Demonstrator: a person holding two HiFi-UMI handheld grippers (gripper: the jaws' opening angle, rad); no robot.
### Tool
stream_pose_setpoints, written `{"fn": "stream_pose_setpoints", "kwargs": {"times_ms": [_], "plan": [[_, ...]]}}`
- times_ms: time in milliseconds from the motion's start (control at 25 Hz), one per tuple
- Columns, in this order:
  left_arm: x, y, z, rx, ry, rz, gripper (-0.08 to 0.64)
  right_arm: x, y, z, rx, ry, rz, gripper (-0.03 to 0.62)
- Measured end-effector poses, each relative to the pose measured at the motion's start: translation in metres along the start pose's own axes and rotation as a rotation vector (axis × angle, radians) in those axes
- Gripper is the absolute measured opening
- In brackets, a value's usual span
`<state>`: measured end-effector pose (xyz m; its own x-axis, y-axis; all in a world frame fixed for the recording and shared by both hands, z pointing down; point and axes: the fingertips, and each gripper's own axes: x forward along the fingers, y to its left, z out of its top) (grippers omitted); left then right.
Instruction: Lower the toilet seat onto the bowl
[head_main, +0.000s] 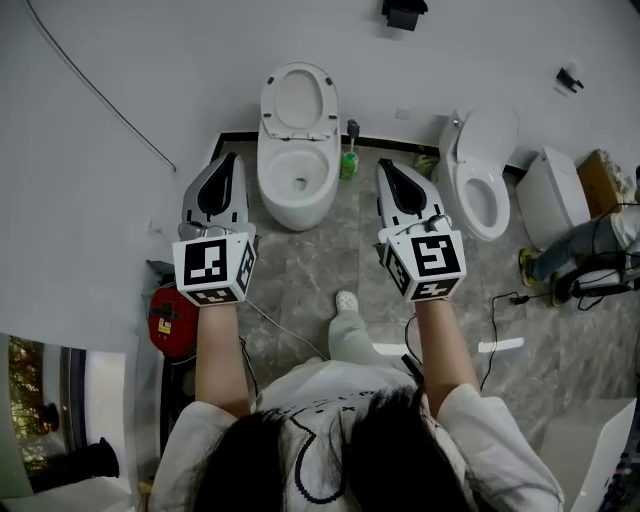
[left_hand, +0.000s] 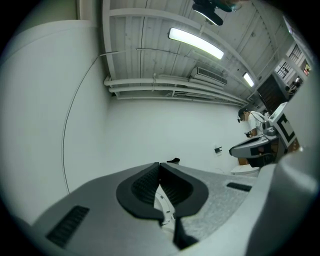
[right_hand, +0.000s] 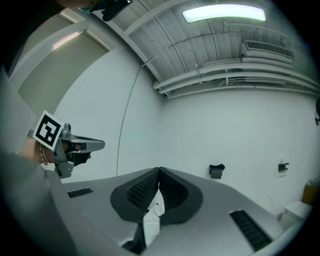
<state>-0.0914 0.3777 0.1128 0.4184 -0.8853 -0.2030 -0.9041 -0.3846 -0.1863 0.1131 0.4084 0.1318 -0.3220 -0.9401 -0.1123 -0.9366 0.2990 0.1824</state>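
Brush (head_main: 349, 160) rt of toilet (head_main: 297, 208); 2nd toilet (head_main: 478, 170) farther rt.

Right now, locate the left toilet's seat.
Head view, upper centre: the toilet seat stands raised against the wall behind its bowl, just left of the green brush holder.

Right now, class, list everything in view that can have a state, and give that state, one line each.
left claw: shut, empty, held in the air
right claw: shut, empty, held in the air
toilet seat: raised, leaning back toward the wall
bowl: uncovered
other toilet's lid: raised
brush: upright in its green holder
ceiling light: on
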Motion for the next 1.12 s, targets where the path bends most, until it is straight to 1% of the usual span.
{"fn": "stream_pose_setpoints", "kwargs": {"times_ms": [200, 320, 440, 640, 840, 960, 1120], "plan": [[0.042, -0.003, -0.009, 0.008, 0.006, 0.012, 0.009, 0.039, -0.026, -0.009, 0.004, -0.011, 0.038, 0.028], [0.073, 0.000, -0.021, -0.006, 0.021, 0.029, 0.009, 0.067, -0.043, -0.023, 0.005, 0.003, 0.059, 0.028], [0.110, 0.000, -0.034, -0.019, 0.033, 0.038, 0.009, 0.096, -0.065, -0.038, 0.014, 0.012, 0.077, 0.028], [0.176, -0.005, -0.058, -0.017, 0.069, 0.043, 0.009, 0.151, -0.102, -0.063, 0.023, 0.032, 0.108, 0.028], [0.229, 0.001, -0.074, -0.026, 0.087, 0.079, 0.009, 0.202, -0.130, -0.081, 0.008, 0.051, 0.158, 0.028], [0.256, 0.003, -0.082, -0.030, 0.095, 0.100, 0.009, 0.228, -0.143, -0.091, 0.006, 0.068, 0.184, 0.028], [0.276, 0.004, -0.092, -0.022, 0.105, 0.114, 0.009, 0.253, -0.155, -0.103, 0.007, 0.074, 0.205, 0.028]]}}
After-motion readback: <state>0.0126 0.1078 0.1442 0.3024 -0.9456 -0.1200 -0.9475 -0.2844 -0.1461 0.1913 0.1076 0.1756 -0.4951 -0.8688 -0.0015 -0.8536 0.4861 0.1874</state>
